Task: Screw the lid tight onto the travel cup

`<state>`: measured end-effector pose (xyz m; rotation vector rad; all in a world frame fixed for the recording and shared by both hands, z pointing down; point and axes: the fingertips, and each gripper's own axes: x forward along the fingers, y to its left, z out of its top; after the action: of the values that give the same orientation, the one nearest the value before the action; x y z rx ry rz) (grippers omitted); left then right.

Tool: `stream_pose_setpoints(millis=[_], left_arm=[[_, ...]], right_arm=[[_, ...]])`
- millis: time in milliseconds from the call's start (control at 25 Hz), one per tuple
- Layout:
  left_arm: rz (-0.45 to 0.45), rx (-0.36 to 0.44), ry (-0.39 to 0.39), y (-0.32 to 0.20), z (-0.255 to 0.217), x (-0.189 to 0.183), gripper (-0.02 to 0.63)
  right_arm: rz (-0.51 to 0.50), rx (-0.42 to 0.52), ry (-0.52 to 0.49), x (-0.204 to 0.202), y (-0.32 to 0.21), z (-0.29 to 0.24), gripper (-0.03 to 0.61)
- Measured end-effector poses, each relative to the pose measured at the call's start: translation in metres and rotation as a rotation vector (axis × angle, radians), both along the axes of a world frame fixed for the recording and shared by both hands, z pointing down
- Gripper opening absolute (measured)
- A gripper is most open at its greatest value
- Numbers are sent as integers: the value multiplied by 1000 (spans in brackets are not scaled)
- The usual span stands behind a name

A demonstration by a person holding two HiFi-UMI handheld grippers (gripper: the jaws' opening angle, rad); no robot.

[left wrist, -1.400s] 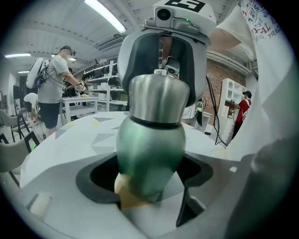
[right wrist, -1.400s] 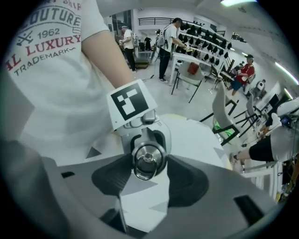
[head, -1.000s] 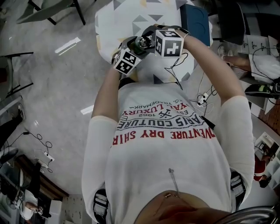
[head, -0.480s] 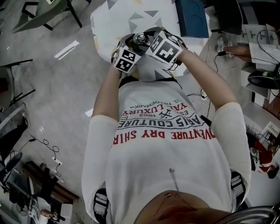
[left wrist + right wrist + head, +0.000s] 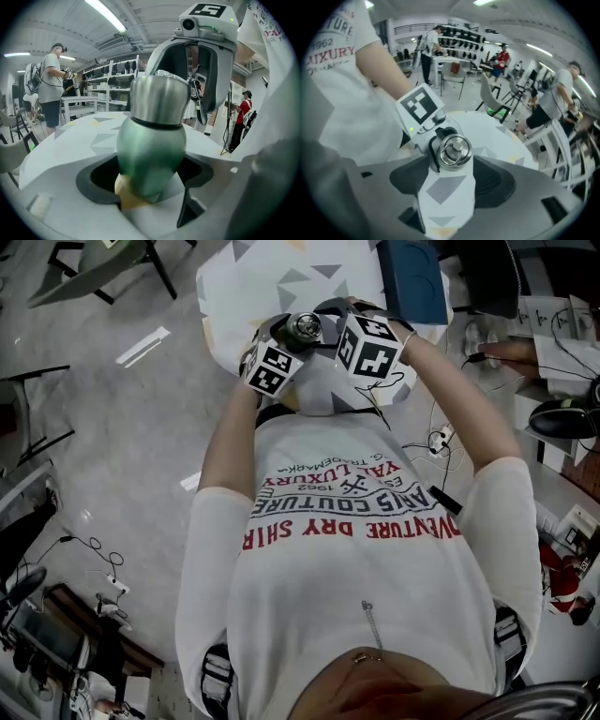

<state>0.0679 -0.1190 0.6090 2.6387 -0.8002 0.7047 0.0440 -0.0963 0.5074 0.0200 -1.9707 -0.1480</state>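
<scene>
Step in hand — a tightening turn on the lid (image 5: pixel 159 101). The travel cup (image 5: pixel 150 150) is held in the air, with the table (image 5: pixel 253 282) below it. The left gripper (image 5: pixel 149 185) is clenched round the cup's green body.

The right gripper (image 5: pixel 452 164) sits over the cup's top. Its jaws have just been opening. The lid stands between them with the pads clear of it — released, probably re-setting between turns.

To do it well:
- Centre the right jaws on the steel lid wall.
- Close squarely before twisting.
- Turn about the cup's own axis.
- Keep the left clamp steady so the body does not spin.

The steel looks slick, so slipping is the risk. The lid is seated on the cup, so its contents cannot be seen.
</scene>
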Motion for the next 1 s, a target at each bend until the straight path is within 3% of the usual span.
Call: stream_pose_setpoints(millis=[200, 520, 760, 1000], left_arm=[[-2, -7, 2, 0, 2, 1, 387], [0, -3, 1, -1, 2, 1, 387], [3, -3, 2, -1, 2, 0, 387], [3, -2, 0, 0, 2, -1, 387]], right_arm=[[-326, 95, 146, 10, -7, 6, 272], [-531, 30, 154, -7, -6, 5, 273], [-533, -29, 107, -6, -2, 4, 250], [-395, -48, 64, -9, -2, 2, 249]])
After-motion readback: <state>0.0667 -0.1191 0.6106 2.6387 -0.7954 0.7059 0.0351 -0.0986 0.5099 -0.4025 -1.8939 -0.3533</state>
